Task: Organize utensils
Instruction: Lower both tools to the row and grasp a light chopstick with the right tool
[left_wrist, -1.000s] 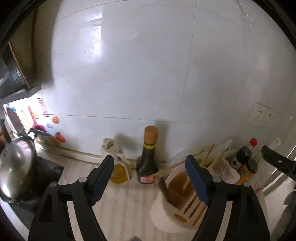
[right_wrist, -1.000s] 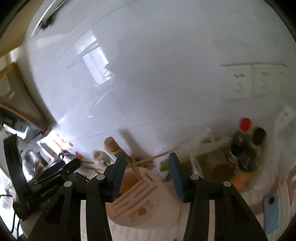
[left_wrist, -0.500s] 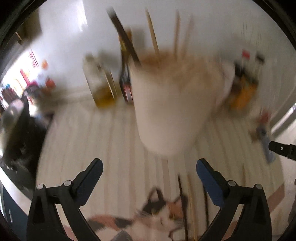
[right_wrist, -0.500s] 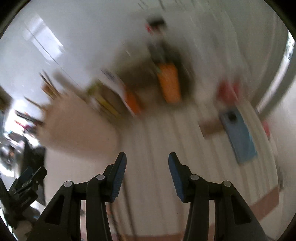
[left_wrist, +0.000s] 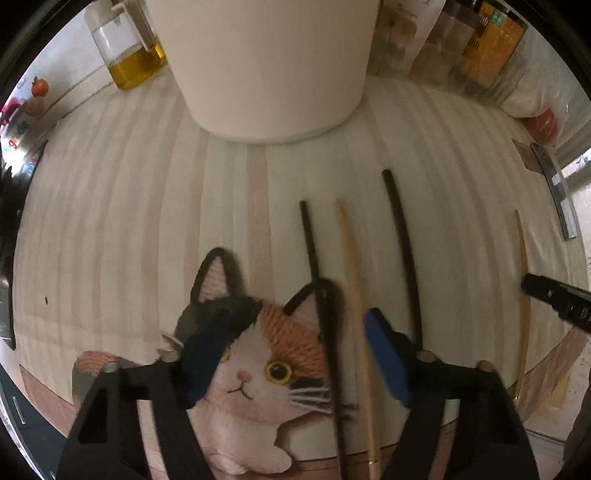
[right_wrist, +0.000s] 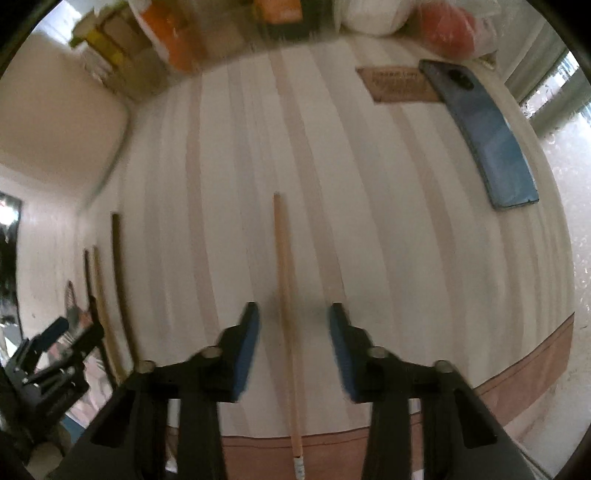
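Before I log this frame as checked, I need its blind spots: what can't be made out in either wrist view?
- Left wrist: the white utensil holder is cut off by the top edge; its top and contents are unseen.
- Left wrist: the left gripper covers part of the cat picture.
- Right wrist: packages at the top are blurred, labels unreadable.
- Right wrist: the light chopstick leaves the bottom edge under the right gripper.

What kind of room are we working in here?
Most likely a home kitchen counter: an oil dispenser and sauce bottle stand at the back, and chopsticks lie on a striped mat.
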